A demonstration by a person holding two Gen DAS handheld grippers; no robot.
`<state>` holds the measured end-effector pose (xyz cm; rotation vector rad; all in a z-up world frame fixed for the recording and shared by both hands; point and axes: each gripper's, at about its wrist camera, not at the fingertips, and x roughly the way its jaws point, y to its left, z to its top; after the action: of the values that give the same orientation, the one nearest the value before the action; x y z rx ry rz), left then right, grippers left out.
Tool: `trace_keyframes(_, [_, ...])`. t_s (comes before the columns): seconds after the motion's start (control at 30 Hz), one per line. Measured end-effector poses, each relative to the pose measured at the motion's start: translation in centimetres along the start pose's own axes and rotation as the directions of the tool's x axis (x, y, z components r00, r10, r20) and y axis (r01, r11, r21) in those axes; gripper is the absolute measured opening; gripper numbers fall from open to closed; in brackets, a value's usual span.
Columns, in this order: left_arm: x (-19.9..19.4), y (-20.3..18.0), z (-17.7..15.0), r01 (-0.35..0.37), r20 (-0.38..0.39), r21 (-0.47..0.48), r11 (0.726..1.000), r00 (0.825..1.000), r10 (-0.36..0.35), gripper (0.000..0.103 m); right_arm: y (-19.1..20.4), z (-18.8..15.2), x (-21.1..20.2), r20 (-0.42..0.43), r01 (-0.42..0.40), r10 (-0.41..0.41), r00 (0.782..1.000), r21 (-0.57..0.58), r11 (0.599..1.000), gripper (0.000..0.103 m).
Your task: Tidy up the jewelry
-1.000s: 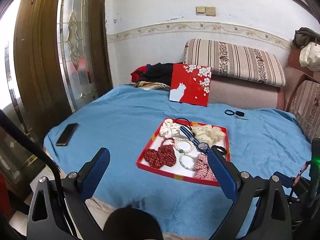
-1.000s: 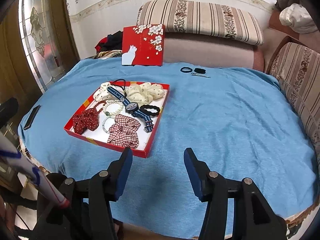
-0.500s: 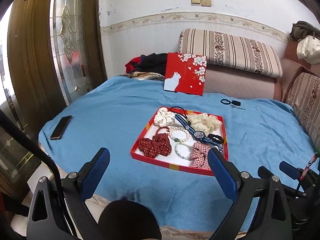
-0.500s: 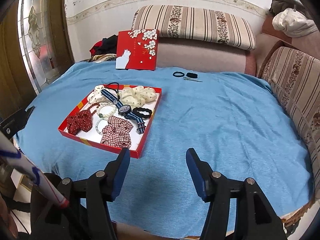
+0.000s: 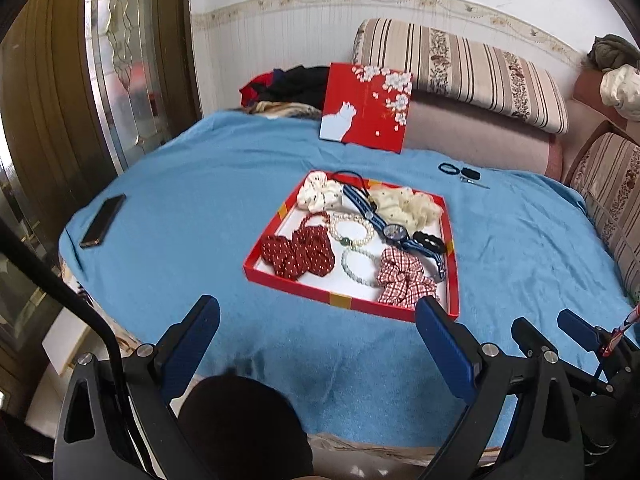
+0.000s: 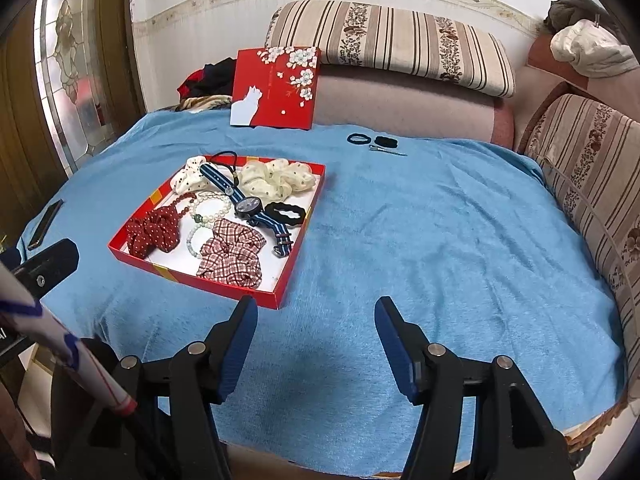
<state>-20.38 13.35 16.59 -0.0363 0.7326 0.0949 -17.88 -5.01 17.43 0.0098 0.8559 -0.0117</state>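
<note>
A red tray (image 5: pixel 453 240) (image 6: pixel 298 248) lies on the blue tablecloth. It holds a blue striped watch (image 5: pixel 394 232) (image 6: pixel 249 205), pearl bracelets (image 5: pixel 352 230) (image 6: pixel 212 208), a red dotted scrunchie (image 5: pixel 298 254) (image 6: pixel 154 230), a plaid scrunchie (image 5: pixel 404 276) (image 6: pixel 232 254), cream scrunchies (image 5: pixel 404 204) (image 6: pixel 276 178) and a black hair tie (image 5: pixel 429 241) (image 6: pixel 285 213). My left gripper (image 5: pixel 316 324) is open and empty, just short of the tray's near edge. My right gripper (image 6: pixel 316 320) is open and empty, over the cloth to the right of the tray's near corner.
The red lid (image 5: pixel 366 108) (image 6: pixel 276 88) with a white cat leans on the sofa at the back. Black hair ties and a clip (image 5: pixel 460 171) (image 6: pixel 374 142) lie behind the tray. A phone (image 5: pixel 103 221) (image 6: pixel 45 224) lies at the left edge. Striped sofa cushions (image 6: pixel 588 168) border the table's right.
Both grippers have moved forward toward the tray, which now looks larger and nearer. Both jaws stay open and empty.
</note>
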Motion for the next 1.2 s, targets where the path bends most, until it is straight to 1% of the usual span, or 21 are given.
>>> trace_keyframes(0.3, [2.1, 0.5, -0.1, 0.001, -0.05, -0.001, 1.0, 0.999, -0.001, 0.098, 0.7, 0.0, 1.5, -0.03, 0.004, -0.004, 1.0, -0.017, 1.0, 0.065])
trace_keyframes(0.5, [3.1, 0.4, -0.1, 0.007, -0.075, 0.001, 1.0, 0.997, -0.007, 0.098, 1.1, 0.1, 2.0, -0.035, 0.008, -0.009, 0.999, -0.027, 1.0, 0.065])
trace_keyframes(0.87, [4.6, 0.1, -0.3, 0.004, -0.115, 0.024, 1.0, 0.993, -0.001, 0.098, 1.0, 0.2, 2.9, -0.043, 0.017, -0.018, 0.999, -0.029, 0.999, 0.066])
trace_keyframes(1.2, [5.6, -0.2, -0.4, 0.007, -0.146, 0.026, 1.0, 0.989, -0.003, 0.098, 0.7, 0.1, 3.7, -0.058, 0.021, -0.022, 0.998, -0.024, 0.999, 0.066])
